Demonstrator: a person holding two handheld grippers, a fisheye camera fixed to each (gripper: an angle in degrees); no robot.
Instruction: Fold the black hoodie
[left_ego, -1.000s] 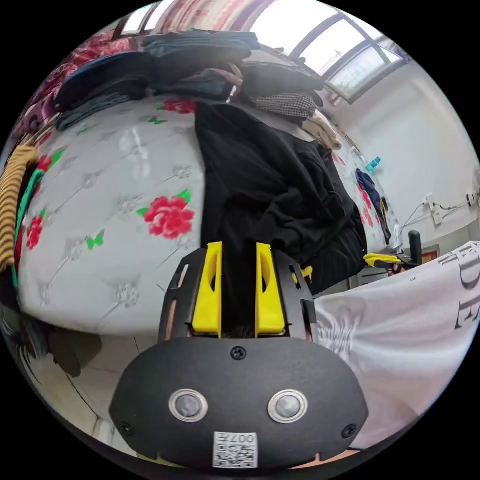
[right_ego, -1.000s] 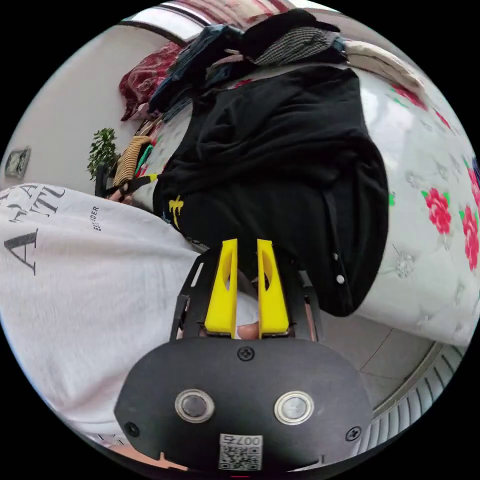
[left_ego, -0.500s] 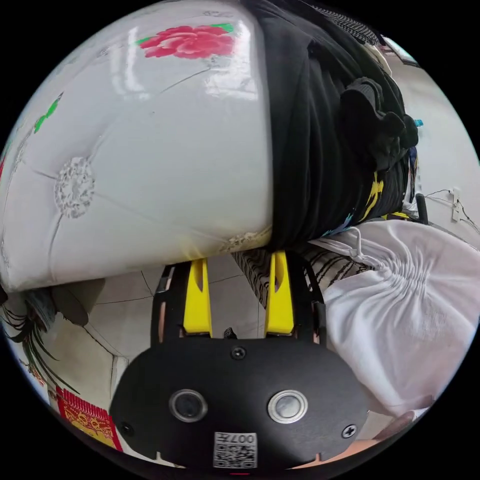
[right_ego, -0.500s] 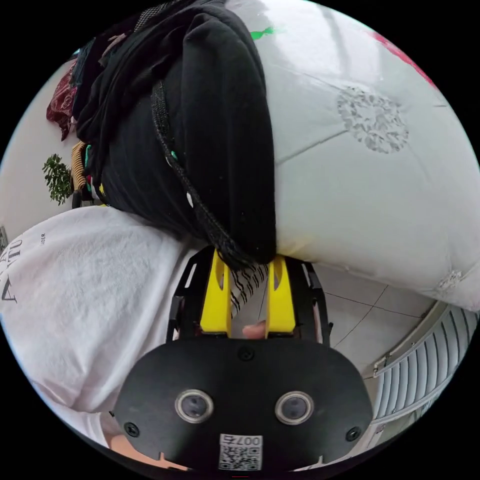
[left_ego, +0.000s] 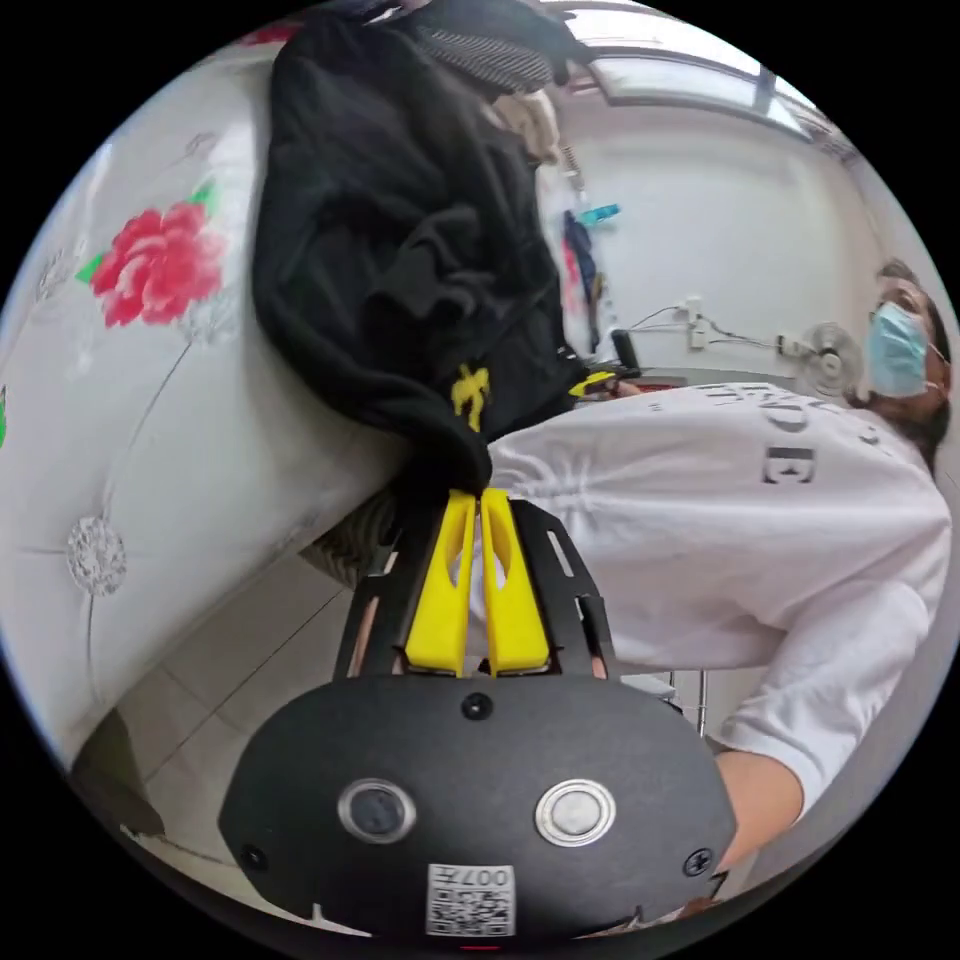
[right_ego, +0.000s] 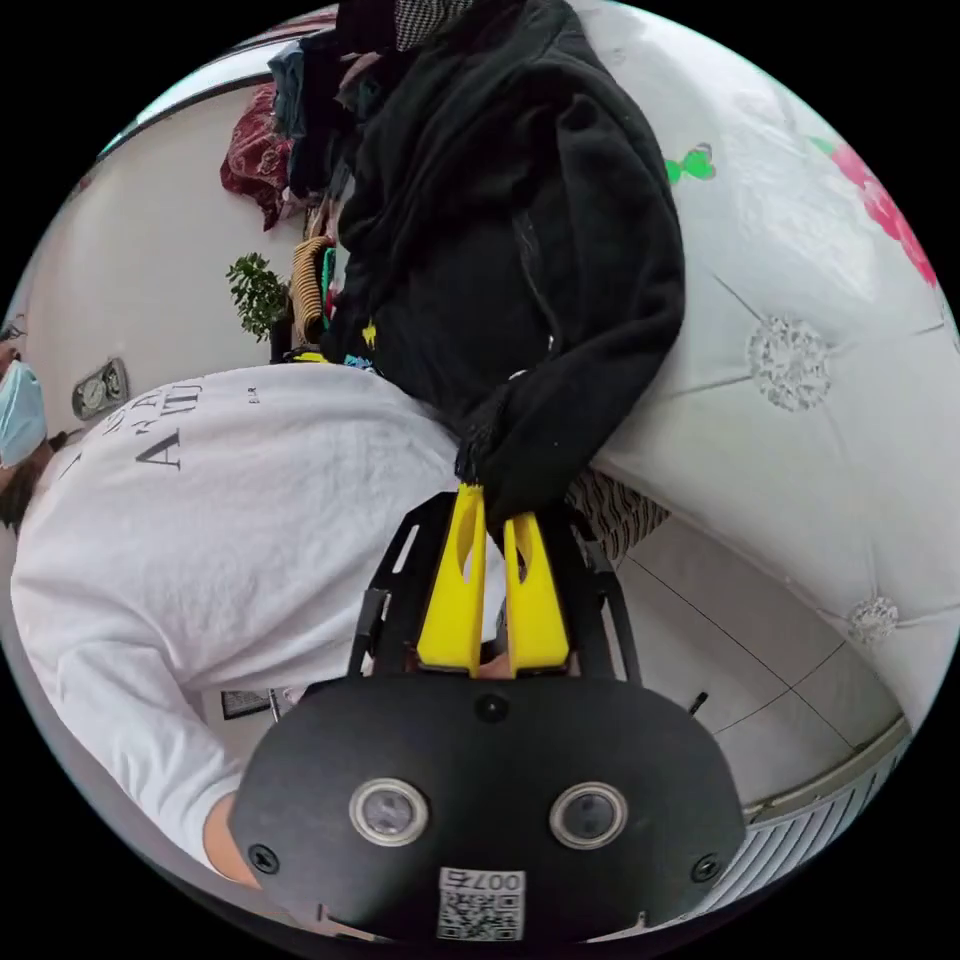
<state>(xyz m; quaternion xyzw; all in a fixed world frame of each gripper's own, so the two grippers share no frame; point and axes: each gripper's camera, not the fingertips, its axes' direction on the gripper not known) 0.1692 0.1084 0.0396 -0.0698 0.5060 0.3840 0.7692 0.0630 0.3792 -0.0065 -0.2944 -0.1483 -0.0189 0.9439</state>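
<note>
In the left gripper view, the left gripper (left_ego: 478, 492) has its two yellow jaws pressed nearly together, and a bunched edge of the black hoodie (left_ego: 400, 250) is pinched between their tips. From that pinch the hoodie runs away from the jaws, up over the rounded edge of the mattress (left_ego: 120, 420) and onto its top, in thick rumpled folds. A small yellow print (left_ego: 468, 385) on the cloth sits just past the jaw tips. The mattress is pale and quilted, with a red flower (left_ego: 160, 262) printed on it to the left of the jaws. To the right of the jaws stands a person in a white shirt (left_ego: 720, 520) with grey lettering. A tiled floor (left_ego: 230, 680) lies below the mattress edge, to the left of the jaws.

In the right gripper view, the right gripper (right_ego: 495, 500) is likewise clamped, its yellow jaws closed on another bunched edge of the black hoodie (right_ego: 520, 230), which hangs over the mattress (right_ego: 800, 400) edge right at the tips and stretches away from them onto the top. The white shirt (right_ego: 260, 500) is to the left of these jaws, the mattress to the right. Far beyond the jaws, past the hoodie, a pile of other clothes (right_ego: 300, 110) lies on the mattress, with a small green plant (right_ego: 255, 292) to the left of it against the wall.
</note>
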